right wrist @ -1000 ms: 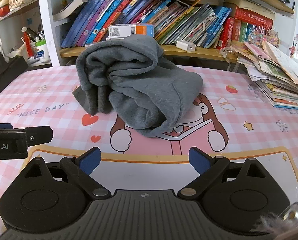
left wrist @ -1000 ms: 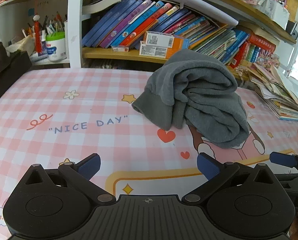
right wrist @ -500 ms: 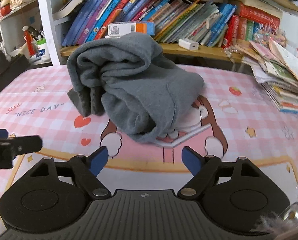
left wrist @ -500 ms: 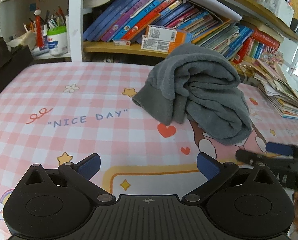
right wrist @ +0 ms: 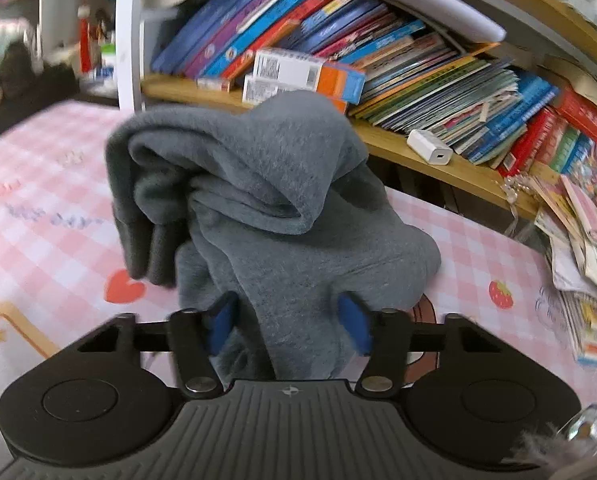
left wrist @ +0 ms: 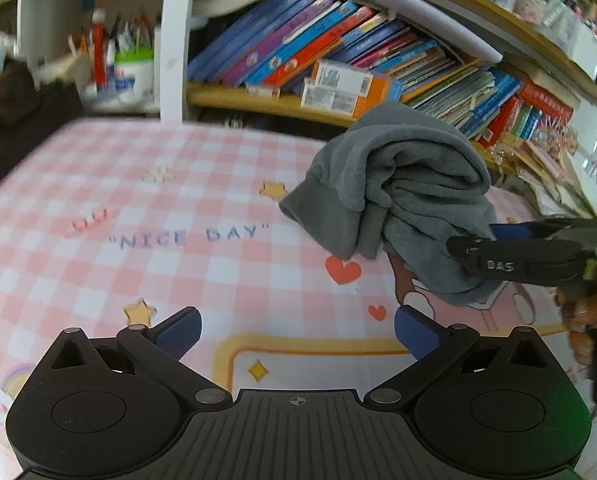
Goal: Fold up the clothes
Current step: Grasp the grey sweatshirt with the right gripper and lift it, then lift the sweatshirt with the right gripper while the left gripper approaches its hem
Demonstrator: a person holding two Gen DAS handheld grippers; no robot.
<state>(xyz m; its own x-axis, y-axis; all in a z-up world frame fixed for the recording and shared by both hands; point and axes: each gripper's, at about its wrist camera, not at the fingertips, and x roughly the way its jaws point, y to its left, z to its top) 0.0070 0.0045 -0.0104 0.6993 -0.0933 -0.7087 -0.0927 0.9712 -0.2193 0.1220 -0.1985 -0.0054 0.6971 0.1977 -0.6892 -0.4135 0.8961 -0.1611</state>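
Left wrist view: the left gripper (left wrist: 297,330) hangs spread and empty over the pink checked tablecloth (left wrist: 178,264), the crumpled grey sweatshirt (left wrist: 402,196) ahead-right.

Right wrist view: the right gripper (right wrist: 288,326) straddles the sweatshirt's (right wrist: 266,208) near fold, jaws not pinching; best to close on one edge only.

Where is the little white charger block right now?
The white charger block sits on the wooden shelf in the right wrist view, upper right, below the slanting books and behind the grey sweatshirt.
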